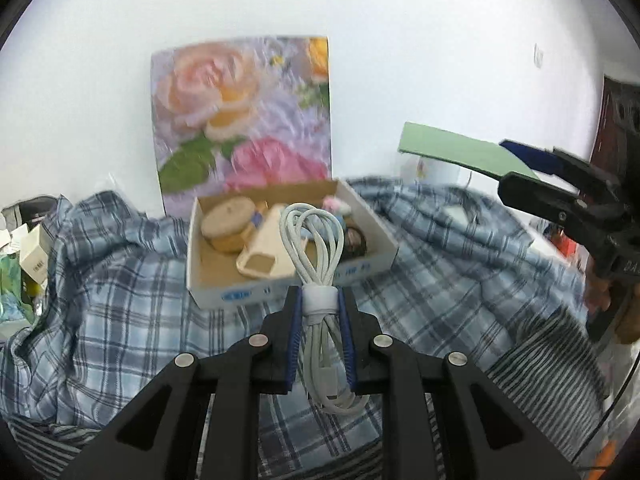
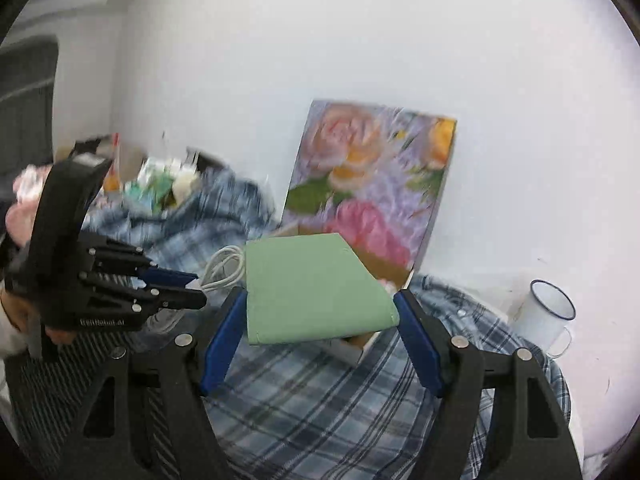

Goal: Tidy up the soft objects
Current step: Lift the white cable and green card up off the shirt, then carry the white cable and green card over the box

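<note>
A: Cable bundle (image 1: 320, 264), just one, pinched in the left tongs (image 1: 320, 308) above the plaid cloth (image 1: 120, 300).
B: Right tongs (image 2: 320, 312) clamp one green pad (image 2: 312, 284); one cardboard box (image 1: 224, 296) beyond, four items inside.

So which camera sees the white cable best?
The left wrist view: the cable sits centred, its strap pinched in the left gripper, loops and plug end clear. The right wrist view shows only a few loops poking out between the left gripper and the green pad.
</note>
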`<state>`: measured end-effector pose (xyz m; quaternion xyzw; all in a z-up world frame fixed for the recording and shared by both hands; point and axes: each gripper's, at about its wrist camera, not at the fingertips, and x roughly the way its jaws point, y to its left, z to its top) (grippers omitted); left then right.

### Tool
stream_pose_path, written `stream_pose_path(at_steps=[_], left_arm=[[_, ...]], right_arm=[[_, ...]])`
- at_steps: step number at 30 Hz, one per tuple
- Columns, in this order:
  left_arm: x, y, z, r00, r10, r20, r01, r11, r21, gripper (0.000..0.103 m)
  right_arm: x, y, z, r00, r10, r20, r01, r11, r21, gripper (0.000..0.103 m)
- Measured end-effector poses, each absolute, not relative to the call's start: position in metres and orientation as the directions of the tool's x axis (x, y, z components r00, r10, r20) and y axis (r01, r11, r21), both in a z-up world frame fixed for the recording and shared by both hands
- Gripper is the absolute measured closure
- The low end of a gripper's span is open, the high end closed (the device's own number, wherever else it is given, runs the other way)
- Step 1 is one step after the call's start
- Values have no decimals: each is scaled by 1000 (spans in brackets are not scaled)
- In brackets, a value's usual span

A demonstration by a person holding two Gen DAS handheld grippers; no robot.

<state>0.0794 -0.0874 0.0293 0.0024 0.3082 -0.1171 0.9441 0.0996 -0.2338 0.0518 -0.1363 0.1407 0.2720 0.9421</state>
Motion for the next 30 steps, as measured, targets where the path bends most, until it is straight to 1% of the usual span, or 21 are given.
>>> stream_pose_path(at_steps=[4, 6, 10, 13, 17, 24, 27, 30], left_arm=[[71, -81, 51, 818, -211, -535, 219, 975, -50, 84], [66, -80, 62, 829, -216, -517, 228, 973, -40, 84], [52, -86, 86, 862, -204, -464, 236, 972, 12, 84], [47, -91, 106, 881, -203, -428, 242, 969, 39, 84], [39, -93, 134, 921, -166, -352, 206, 975, 78, 84], [39, -91, 170, 955, -173, -240, 195, 978, 69, 84], [44, -93, 180, 958, -187, -219, 207, 976, 68, 84], [49, -94, 188, 964, -183, -193, 200, 977, 73, 84]], right_arm=[[83, -233, 71, 836, 485, -257, -533, 829, -171, 30], [76, -230, 79, 846, 478, -236, -521, 835, -175, 30], [61, -224, 98, 866, 467, -179, -495, 851, -173, 30], [47, -218, 116, 880, 459, -117, -474, 861, -184, 30], [31, -214, 140, 883, 467, -41, -466, 865, -187, 30], [27, -208, 174, 881, 471, 39, -456, 869, -194, 30], [30, -205, 184, 889, 453, 71, -433, 880, -198, 30], [35, -205, 194, 881, 464, 94, -444, 878, -179, 30]])
